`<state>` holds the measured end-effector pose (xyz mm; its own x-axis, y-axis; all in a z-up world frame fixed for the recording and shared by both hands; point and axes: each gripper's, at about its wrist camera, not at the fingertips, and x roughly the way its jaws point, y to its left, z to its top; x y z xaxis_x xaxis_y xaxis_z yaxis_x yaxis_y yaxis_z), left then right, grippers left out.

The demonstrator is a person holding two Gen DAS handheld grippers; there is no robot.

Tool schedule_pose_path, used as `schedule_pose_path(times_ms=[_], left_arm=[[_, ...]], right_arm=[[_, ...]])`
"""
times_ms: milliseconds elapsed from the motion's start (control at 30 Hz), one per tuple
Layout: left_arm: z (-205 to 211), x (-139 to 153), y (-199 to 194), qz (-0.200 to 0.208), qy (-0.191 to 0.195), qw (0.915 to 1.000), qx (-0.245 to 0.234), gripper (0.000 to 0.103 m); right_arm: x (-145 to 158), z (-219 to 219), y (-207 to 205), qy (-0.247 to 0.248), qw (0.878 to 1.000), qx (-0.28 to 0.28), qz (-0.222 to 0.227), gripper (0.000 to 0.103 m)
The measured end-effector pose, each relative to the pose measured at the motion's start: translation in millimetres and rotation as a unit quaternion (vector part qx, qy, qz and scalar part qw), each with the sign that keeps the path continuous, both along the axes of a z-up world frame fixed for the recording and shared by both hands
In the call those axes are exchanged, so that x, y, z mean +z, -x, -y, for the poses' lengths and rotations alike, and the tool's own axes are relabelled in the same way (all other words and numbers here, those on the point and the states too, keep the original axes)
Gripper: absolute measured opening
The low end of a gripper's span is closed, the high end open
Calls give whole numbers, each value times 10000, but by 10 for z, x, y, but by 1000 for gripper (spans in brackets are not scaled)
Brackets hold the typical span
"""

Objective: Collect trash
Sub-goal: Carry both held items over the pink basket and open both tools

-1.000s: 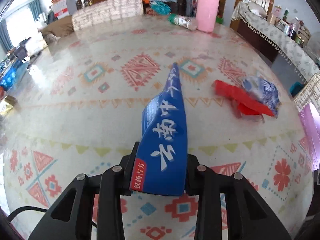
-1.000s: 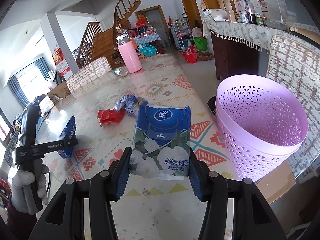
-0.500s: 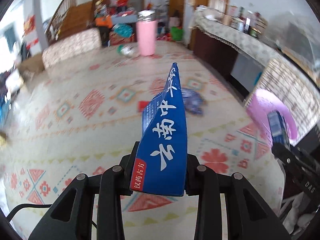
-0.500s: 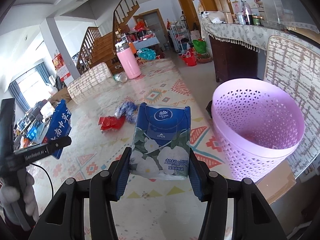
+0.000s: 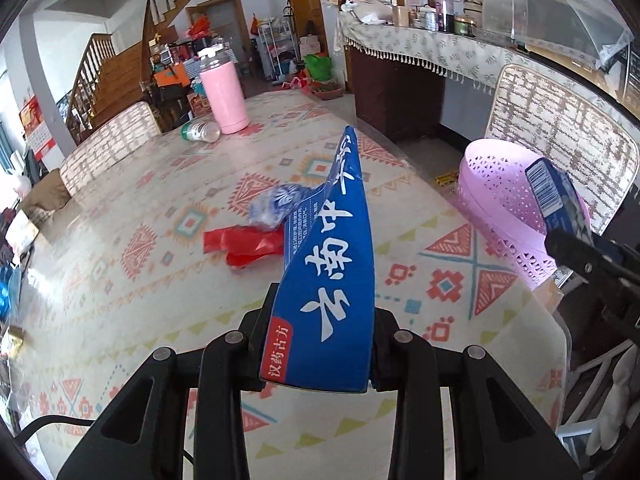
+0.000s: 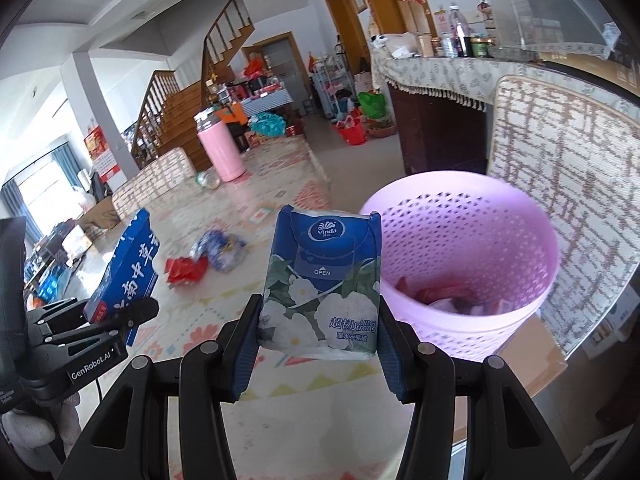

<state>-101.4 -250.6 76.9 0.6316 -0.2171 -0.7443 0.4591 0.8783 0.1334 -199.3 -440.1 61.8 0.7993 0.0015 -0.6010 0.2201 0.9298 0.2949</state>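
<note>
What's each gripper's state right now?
Left gripper: shut on the blue box.
Right gripper: shut on the tissue pack.

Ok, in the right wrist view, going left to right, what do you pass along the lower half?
Left tool holding the blue box → red wrapper → crumpled blue bag → tissue pack in the right tool → pink basket.

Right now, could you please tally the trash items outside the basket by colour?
Blue: 3, the flattened box, the tissue pack and the crumpled wrapper.
Red: 1, the crumpled wrapper.
Clear: 1, the plastic bottle lying on the table.
Total: 5.
</note>
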Motion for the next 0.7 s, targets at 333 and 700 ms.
schedule_pose_path(times_ms=[333, 700], left_arm=[[380, 66, -81, 107, -32, 9996, -246, 33], [906, 161, -246, 52, 151, 9980, -612, 33]], right_arm=[[95, 400, 13, 147, 9993, -335, 7, 57], [136, 760, -72, 208, 9981, -572, 11, 57]])
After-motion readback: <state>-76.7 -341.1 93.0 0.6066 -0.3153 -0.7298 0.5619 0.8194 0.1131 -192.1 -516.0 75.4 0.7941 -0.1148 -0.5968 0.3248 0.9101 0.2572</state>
